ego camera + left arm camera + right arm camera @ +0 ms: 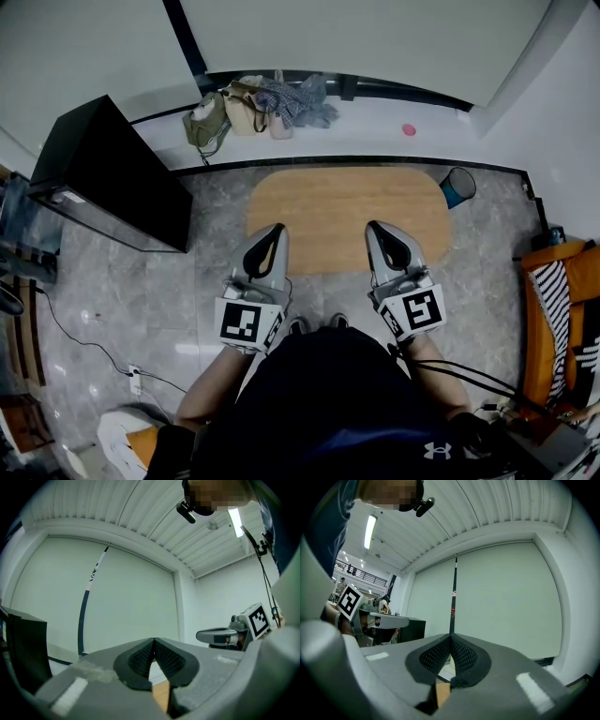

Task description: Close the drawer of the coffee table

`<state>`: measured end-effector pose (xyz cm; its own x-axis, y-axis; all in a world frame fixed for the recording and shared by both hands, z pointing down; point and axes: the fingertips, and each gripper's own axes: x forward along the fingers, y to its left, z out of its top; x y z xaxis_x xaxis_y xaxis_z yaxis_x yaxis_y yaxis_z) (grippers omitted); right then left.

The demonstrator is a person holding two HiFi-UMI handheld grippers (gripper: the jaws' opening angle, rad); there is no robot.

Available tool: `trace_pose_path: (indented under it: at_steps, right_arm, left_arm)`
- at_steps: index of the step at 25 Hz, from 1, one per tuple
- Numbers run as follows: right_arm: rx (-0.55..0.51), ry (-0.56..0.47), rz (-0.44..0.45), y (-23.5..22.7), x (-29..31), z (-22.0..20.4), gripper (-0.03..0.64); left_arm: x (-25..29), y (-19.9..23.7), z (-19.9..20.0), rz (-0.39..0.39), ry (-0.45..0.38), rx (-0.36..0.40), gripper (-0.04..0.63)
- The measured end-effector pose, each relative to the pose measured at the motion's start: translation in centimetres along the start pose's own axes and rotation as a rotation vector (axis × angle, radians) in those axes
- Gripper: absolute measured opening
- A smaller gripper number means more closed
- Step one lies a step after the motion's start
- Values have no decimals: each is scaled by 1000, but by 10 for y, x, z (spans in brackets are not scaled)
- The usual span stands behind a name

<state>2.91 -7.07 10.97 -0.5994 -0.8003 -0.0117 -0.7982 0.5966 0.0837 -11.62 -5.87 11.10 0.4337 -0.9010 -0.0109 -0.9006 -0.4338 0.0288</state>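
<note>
Person's dark-clad torso [328, 394] nearest; left gripper [270, 234] and right gripper [380, 232] were held side by side, each with jaws pressed together on nothing; their tips lay over the near edge of the oval light-wood coffee table [347, 202], whose drawer could not be seen from above; black cabinet [112, 173] at left; bags [253, 103] on the far white ledge [375, 122].

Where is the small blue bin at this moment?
In the head view, the blue bin stands just off the right end of the coffee table, on the person's right side.
</note>
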Motion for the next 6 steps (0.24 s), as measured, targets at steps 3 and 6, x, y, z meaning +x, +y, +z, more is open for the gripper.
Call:
trace_pose_path:
  at_steps: [3, 6]
  right_arm:
    - [8, 16, -6, 0, 4, -5, 0]
    - [21, 35, -9, 1, 11, -9, 0]
  left_arm:
    - [1, 7, -4, 6, 4, -19, 2]
    - [3, 13, -8, 3, 7, -18, 2]
